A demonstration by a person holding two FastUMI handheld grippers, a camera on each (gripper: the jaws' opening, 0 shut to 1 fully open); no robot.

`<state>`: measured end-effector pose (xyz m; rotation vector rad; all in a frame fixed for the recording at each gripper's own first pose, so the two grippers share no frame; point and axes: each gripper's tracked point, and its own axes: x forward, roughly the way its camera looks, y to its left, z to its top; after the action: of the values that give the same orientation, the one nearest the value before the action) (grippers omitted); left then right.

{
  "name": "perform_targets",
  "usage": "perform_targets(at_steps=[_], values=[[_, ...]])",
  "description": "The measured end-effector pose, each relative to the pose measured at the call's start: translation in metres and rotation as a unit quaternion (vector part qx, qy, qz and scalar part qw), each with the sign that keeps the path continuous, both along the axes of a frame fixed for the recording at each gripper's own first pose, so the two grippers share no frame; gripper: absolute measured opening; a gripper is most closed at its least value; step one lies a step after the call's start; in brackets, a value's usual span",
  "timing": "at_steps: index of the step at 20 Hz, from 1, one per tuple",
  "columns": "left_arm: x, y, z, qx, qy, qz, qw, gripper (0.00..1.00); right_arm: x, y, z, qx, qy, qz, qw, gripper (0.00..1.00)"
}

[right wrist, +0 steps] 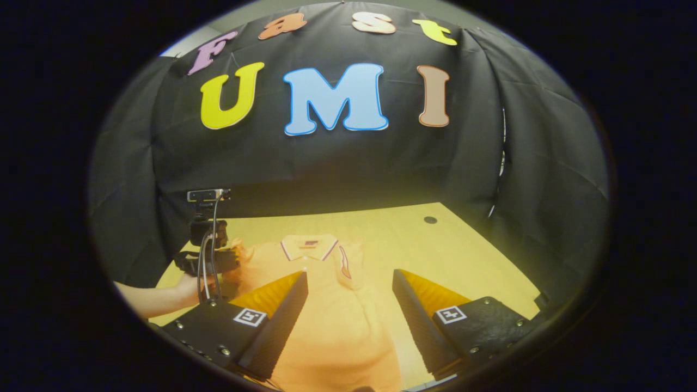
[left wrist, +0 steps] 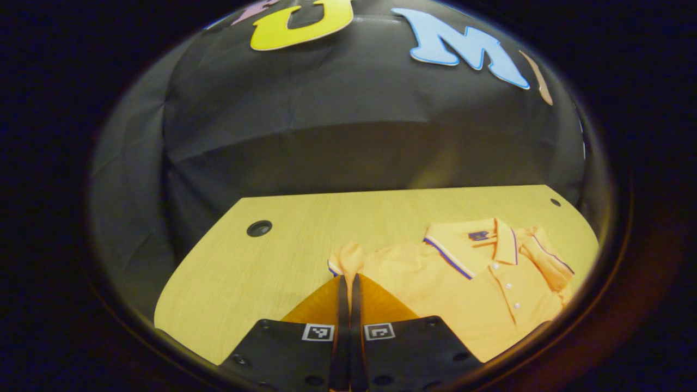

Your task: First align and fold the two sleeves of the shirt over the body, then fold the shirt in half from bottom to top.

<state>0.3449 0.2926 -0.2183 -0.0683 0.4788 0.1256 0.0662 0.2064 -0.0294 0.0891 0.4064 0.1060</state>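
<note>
The left gripper point(left wrist: 346, 283) has its fingers pressed together on the bunched left sleeve point(left wrist: 346, 260) of the shirt point(left wrist: 479, 294), which lies flat on the table point(left wrist: 261, 272) beyond and right of the fingertips. It should carry that sleeve level across the body. The right gripper point(right wrist: 348, 288) hovers wide open, empty, straddling the shirt's body, its sleeve point(right wrist: 345, 262) seemingly already folded.
</note>
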Motion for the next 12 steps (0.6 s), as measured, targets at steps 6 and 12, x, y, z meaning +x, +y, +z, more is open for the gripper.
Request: perform_targets(at_steps=[6,12], values=[[0.012,-0.057,0.006,0.000,0.000,-0.061,0.998,0.06,0.001,0.010,-0.004,0.003,0.004,-0.009,1.000,0.97],[0.011,-0.097,-0.006,-0.012,0.023,-0.110,0.994,0.08,-0.003,0.014,-0.017,0.013,0.015,-0.029,0.999,0.95]])
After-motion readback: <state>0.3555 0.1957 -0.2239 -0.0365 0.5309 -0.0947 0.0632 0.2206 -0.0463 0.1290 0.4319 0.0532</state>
